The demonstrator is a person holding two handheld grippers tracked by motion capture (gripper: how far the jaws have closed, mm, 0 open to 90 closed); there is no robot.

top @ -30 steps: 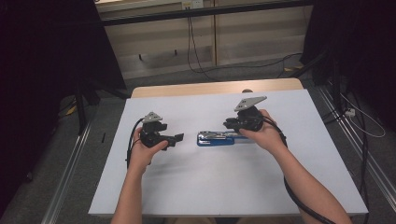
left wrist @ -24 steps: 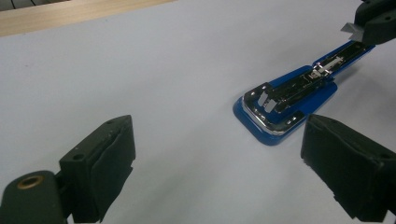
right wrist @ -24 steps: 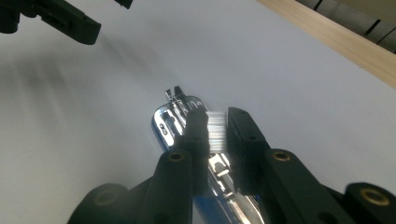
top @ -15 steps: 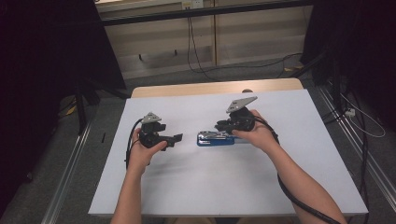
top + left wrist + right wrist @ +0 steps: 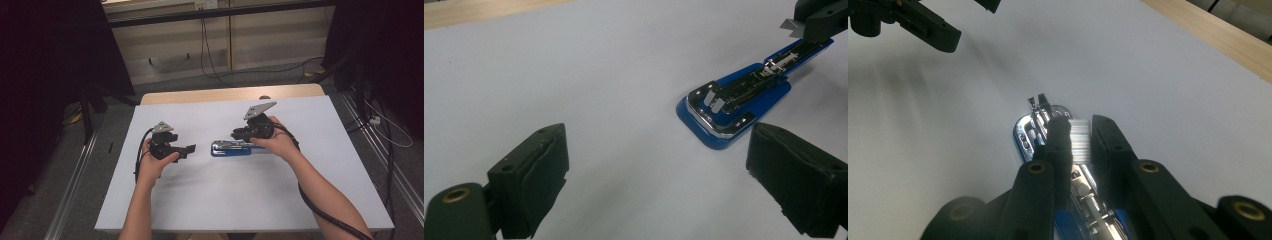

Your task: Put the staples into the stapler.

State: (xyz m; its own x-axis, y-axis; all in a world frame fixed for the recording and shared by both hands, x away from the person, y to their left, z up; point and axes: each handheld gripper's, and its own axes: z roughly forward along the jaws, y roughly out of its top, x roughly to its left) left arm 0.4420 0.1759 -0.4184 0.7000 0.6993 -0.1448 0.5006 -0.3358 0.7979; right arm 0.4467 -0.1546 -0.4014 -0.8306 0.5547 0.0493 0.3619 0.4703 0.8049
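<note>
Item: one blue stapler, opened flat, with a strip of staples being brought to its channel.

Change noted: across the last second the right gripper (image 5: 239,135) has travelled left along the stapler (image 5: 231,148), from its right end toward the middle; the left gripper (image 5: 191,149) has stayed put. Judged: staples are being loaded. Count: staplers, one, lying mid-table on the white table cover (image 5: 320,200), between the two grippers. Staple strips (image 5: 1080,140), one, pinched between the right gripper's jaws directly above the metal channel. Grippers, two: right clamped on the strip; left held just left of the stapler, jaws wide apart, empty, clear of it. Hands, two.
</note>
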